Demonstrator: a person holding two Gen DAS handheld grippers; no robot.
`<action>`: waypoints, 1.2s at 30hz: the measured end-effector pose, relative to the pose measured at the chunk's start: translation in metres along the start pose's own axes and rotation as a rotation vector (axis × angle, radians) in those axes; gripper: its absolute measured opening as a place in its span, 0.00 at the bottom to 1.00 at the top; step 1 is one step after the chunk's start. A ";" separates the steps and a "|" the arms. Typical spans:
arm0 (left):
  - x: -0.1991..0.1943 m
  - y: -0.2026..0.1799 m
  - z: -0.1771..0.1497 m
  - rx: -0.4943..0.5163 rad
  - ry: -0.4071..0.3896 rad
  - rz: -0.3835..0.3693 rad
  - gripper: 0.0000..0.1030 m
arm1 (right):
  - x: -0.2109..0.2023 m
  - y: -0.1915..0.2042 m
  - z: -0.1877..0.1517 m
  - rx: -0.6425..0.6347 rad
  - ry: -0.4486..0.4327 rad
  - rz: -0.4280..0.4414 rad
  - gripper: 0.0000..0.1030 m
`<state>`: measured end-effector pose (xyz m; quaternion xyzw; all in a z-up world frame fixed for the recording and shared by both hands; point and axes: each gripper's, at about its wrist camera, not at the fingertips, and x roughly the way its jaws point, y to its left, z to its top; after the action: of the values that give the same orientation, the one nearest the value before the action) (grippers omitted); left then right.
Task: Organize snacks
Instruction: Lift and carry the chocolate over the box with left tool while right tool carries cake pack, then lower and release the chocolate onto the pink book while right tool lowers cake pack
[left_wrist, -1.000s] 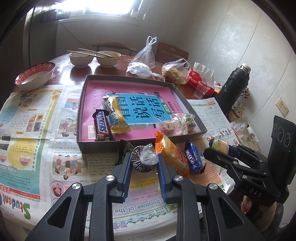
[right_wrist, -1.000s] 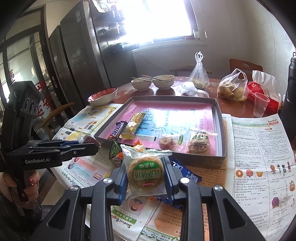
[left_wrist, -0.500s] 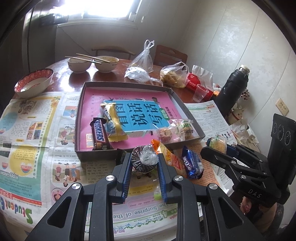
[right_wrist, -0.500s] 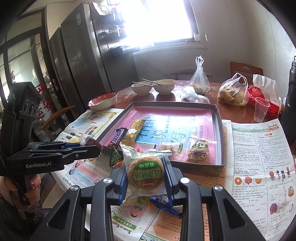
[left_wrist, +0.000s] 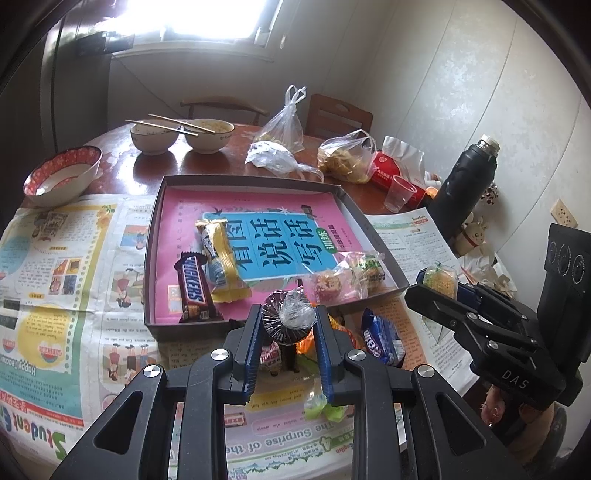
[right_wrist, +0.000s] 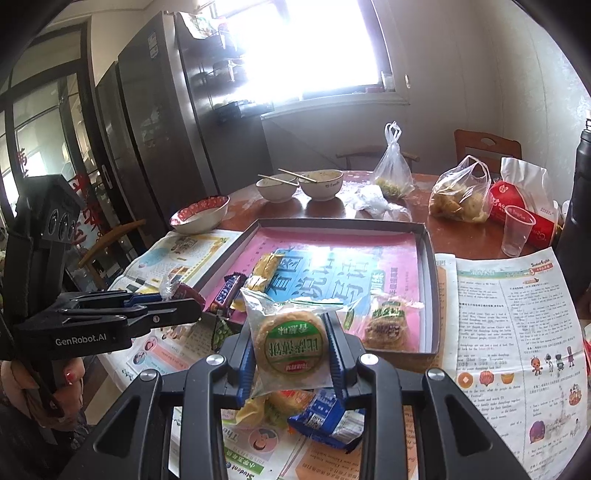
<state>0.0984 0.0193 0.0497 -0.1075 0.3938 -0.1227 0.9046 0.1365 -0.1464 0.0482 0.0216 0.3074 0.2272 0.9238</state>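
My left gripper (left_wrist: 287, 320) is shut on a dark round cake in clear wrap (left_wrist: 286, 318), held above the near edge of the shallow box (left_wrist: 192, 325). In the right wrist view my right gripper (right_wrist: 291, 345) is shut on a bagged round pastry with a green label (right_wrist: 290, 345), also just before the box (right_wrist: 439, 314). Inside the box lie a Snickers bar (left_wrist: 194, 290), a yellow wafer pack (left_wrist: 221, 258) and two wrapped pastries (left_wrist: 347, 277). On the newspaper below sit a blue biscuit pack (left_wrist: 380, 341), an orange pack (left_wrist: 308, 345) and a green candy (left_wrist: 321, 406).
Two bowls with chopsticks (left_wrist: 181, 134), a red-rimmed bowl (left_wrist: 61, 175), plastic bags (left_wrist: 347, 158), a clear cup (left_wrist: 400, 192) and a black flask (left_wrist: 467, 184) stand behind and beside the box. Newspaper (left_wrist: 55, 280) covers the near table. A person's hand (right_wrist: 22, 373) holds the left gripper.
Both grippers have risen slightly with their snacks still gripped, so the box and table look a bit farther away. The loose packs below have come more into view.
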 end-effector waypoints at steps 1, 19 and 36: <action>0.000 0.000 0.001 0.000 -0.001 -0.001 0.26 | 0.000 -0.001 0.001 0.001 -0.002 -0.002 0.33; 0.027 0.001 0.021 -0.016 0.005 -0.014 0.26 | 0.004 -0.038 0.015 0.067 -0.026 -0.062 0.33; 0.062 0.007 0.028 -0.024 0.037 0.010 0.26 | 0.025 -0.078 0.008 0.122 0.009 -0.150 0.33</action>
<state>0.1613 0.0092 0.0237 -0.1138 0.4125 -0.1153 0.8964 0.1906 -0.2046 0.0269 0.0539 0.3255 0.1383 0.9338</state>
